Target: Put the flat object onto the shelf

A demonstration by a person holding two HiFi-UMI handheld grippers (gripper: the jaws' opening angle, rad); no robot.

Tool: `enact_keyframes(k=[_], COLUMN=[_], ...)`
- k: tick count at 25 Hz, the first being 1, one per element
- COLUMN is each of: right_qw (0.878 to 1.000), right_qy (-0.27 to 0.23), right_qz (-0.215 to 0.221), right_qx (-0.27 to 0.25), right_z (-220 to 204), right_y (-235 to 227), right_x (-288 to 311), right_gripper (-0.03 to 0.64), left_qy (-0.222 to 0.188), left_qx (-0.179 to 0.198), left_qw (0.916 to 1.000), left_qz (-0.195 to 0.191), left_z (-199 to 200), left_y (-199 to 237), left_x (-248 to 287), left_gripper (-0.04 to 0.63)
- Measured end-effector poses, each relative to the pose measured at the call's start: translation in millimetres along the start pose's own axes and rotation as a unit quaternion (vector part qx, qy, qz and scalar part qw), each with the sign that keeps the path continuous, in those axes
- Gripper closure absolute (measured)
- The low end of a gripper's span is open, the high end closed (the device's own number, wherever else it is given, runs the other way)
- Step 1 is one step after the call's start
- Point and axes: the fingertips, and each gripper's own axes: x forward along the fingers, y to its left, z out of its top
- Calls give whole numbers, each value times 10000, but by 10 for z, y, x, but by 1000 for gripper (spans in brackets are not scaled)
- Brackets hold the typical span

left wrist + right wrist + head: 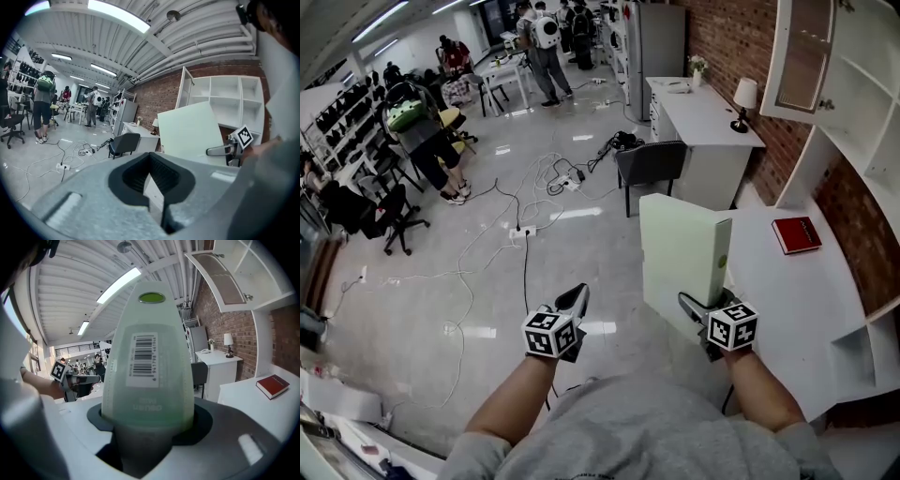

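Head view: right claw [701, 306] clamps folder [680, 251]; left claw [576, 300] closed, empty; red book [796, 233] on table [811, 305].

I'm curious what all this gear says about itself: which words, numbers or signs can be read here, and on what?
No text reads clearly.
Barcode label on the pale green folder: digits too blurred.
Embossed word under that label: too faint to read.
Red book: cover print too small.
Marker cubes: black-and-white patterns only, no letters.
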Motion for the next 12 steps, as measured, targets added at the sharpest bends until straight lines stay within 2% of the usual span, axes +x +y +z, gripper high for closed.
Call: enact_keyframes(k=[5, 12], right_qw=[10000, 9999], right_qy=[32, 41], right_qz=[34, -17], right_qx=[17, -121], right_z=[59, 499], right_y=[-111, -233], right_x=[348, 1358], right_gripper=[311, 311], left_qy=[-12, -82], left_qx=[-121, -222], left_qw=[9999, 9997], left_qz=[-13, -87], left_z=[35, 372], left_y=[318, 1266], left_x=[237, 850], left_gripper=[597, 597])
